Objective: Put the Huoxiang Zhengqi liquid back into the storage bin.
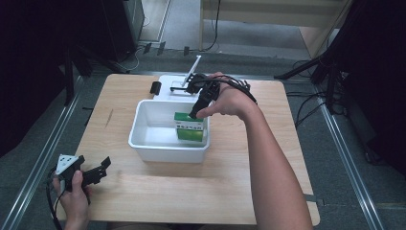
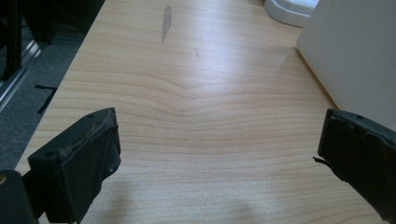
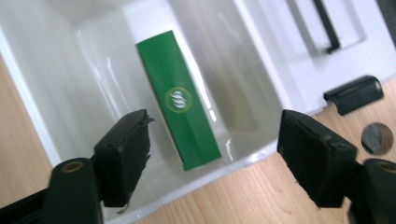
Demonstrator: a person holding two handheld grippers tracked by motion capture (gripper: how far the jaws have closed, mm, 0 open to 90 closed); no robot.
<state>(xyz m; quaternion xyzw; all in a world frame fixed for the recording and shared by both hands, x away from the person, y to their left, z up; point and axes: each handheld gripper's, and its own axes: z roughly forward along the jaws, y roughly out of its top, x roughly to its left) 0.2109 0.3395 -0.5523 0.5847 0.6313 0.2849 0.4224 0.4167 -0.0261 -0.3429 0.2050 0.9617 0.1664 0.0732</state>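
The right hand-held gripper (image 1: 195, 112) hovers with jaws spread wide, grasping nothing, above a green box (image 1: 190, 126) standing inside the white tub (image 1: 143, 143) on the wooden desk (image 1: 230, 191), while the left hand-held gripper (image 1: 103, 165) rests released near the desk's front left corner.

Overhead forward-down view; two close gripper views, all sharing the white bin (image 1: 143, 146).
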